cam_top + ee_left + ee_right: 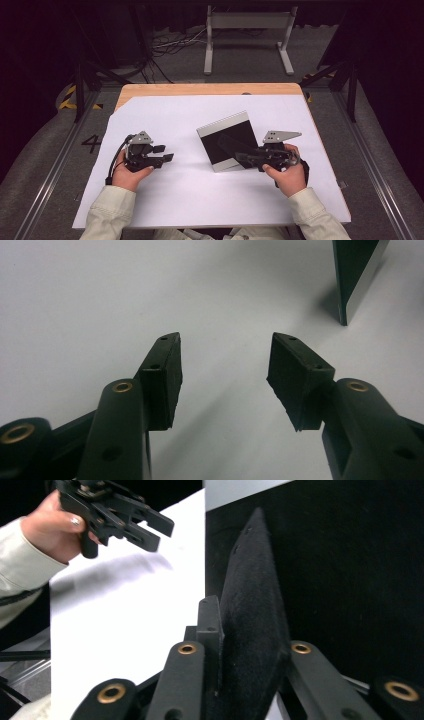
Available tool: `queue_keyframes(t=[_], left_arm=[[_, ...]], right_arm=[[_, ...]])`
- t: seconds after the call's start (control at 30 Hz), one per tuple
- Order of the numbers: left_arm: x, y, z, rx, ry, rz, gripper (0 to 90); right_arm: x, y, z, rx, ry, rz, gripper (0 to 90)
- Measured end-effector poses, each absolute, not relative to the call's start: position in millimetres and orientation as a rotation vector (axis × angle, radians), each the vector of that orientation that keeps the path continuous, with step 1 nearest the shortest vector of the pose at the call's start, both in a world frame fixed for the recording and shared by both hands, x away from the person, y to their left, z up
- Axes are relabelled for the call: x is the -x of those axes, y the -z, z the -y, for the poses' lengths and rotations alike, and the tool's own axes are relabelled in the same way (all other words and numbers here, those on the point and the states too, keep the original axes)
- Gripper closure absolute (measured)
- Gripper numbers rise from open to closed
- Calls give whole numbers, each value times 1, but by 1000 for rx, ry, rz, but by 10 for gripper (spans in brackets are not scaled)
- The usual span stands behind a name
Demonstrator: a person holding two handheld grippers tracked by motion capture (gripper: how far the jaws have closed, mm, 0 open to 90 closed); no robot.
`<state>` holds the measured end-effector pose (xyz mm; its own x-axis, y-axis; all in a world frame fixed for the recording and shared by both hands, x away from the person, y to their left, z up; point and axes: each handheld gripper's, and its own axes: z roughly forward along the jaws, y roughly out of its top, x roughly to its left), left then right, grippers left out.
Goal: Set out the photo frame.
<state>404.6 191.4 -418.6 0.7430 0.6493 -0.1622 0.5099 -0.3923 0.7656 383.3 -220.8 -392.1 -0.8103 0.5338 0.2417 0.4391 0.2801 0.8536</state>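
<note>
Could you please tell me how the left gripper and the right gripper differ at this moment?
The left gripper has its black jaws spread with nothing between them, above the white sheet; the right gripper has a black felt-like wedge between its jaws. The left sits apart from the black, silver-edged square panel; the right reaches over it. Both are black, hand-held tools bearing grey three-cornered plates.

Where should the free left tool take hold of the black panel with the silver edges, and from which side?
Probably the panel's near-left corner, approached from its left. The panel is tilted, that end raised off the white sheet, so open jaws could straddle its thin edge. The left tool hangs open beside it, while the right tool occupies the right side.
</note>
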Motion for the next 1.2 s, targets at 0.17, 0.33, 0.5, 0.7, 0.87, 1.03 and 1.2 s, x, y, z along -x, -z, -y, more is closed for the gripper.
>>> queue_keyframes(t=[0.17, 0.33, 0.5, 0.7, 0.87, 1.03, 1.2], left_arm=[[-407, 418, -187, -2077, -196, -866, 485], [-410, 418, -181, -2085, -185, -853, 484], [-413, 418, -174, -2091, -178, -828, 484], [-418, 417, -164, -2109, -168, -798, 482], [-421, 417, -157, -2113, -156, -780, 480], [-422, 417, -153, -2117, -146, -771, 478], [-423, 417, -151, -2124, -143, -763, 473]], right_arm=[[-382, 394, 226, -912, -1568, -2481, 779], [-376, 392, 228, -871, -1482, -2536, 778], [-371, 393, 231, -844, -1374, -2593, 785], [-362, 395, 230, -791, -1229, -2642, 780], [-357, 398, 231, -773, -1163, -2670, 780], [-355, 401, 231, -770, -1119, -2692, 780], [-354, 406, 230, -726, -1012, -2728, 764]])
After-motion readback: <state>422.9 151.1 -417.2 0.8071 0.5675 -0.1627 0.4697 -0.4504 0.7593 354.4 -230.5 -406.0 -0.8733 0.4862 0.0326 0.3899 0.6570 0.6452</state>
